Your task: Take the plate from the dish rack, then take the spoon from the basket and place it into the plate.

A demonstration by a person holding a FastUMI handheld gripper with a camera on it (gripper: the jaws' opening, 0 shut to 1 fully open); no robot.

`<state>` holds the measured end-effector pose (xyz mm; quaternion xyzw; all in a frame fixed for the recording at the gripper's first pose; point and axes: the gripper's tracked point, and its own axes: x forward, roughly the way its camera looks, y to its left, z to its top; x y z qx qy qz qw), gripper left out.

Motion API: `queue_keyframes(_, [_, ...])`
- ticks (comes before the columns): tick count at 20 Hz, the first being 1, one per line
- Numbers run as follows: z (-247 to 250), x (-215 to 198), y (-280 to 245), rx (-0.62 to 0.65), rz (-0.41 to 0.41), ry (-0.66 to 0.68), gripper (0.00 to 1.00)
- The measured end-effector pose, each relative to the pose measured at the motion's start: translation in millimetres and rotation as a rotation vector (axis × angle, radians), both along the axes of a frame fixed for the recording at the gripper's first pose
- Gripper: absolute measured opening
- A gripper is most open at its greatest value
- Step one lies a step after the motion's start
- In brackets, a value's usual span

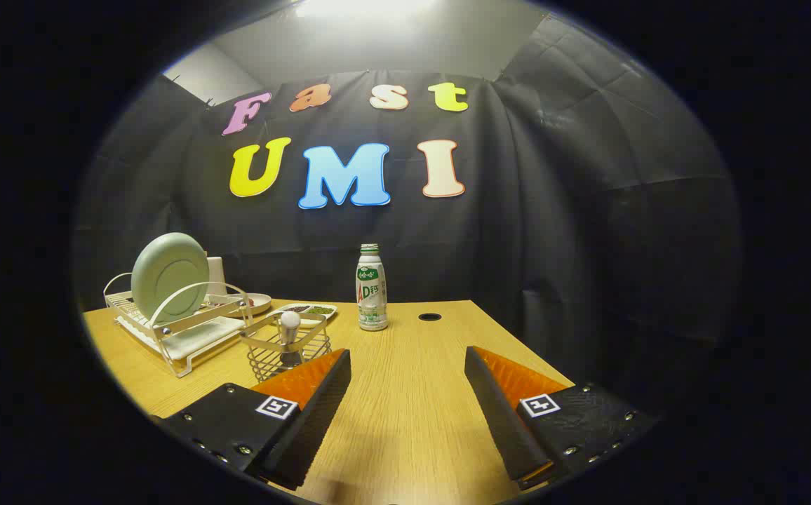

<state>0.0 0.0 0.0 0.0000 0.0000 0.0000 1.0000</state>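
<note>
Beyond the released, parted jaws, plate (169, 275) stands racked, spoon (289, 330) apparently basketed.

Wood, wire, matt plastic and black cloth

The table (412, 393) has a light wood-grain top, smooth with a soft sheen. The gripper (407, 365) holds its fingers wide apart over bare table, pressing on nothing; the fingers (321, 400) look like matt black ribbed material with orange plastic faces, on black bodies with small shiny screws. The dish rack (181, 330) is thin white-coated wire with a glossy white tray beneath. The plate (169, 275) standing in it is pale green, smooth and matt. The basket (286, 347) is shiny metal wire; the spoon (290, 321) in it gleams like polished metal. The bottle (371, 289) looks like glossy white plastic with a printed label. The wall (588, 210) is matt, creased black cloth.
</note>
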Motion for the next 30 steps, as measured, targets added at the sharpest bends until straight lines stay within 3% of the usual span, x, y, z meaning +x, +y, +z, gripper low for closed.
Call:
queue_keyframes(4, [15.8, 42.5, -20.3, 0.03, -0.051, -0.051, 1.0])
queue_keyframes(7, [29.3, 42.8, -50.8, 0.016, -0.119, -0.052, 1.0])
queue_keyframes(13, [80.9, -42.0, -119.0, -0.066, -0.343, -0.007, 0.99])
queue_keyframes(18, [124.0, -115.9, -108.4, -0.074, -0.398, 0.028, 1.0])
queue_keyframes(22, [153.9, -139.8, -44.1, -0.088, -0.336, 0.048, 0.99])
queue_keyframes(30, [178.3, -103.9, 164.5, 0.0, -0.098, 0.074, 0.99])
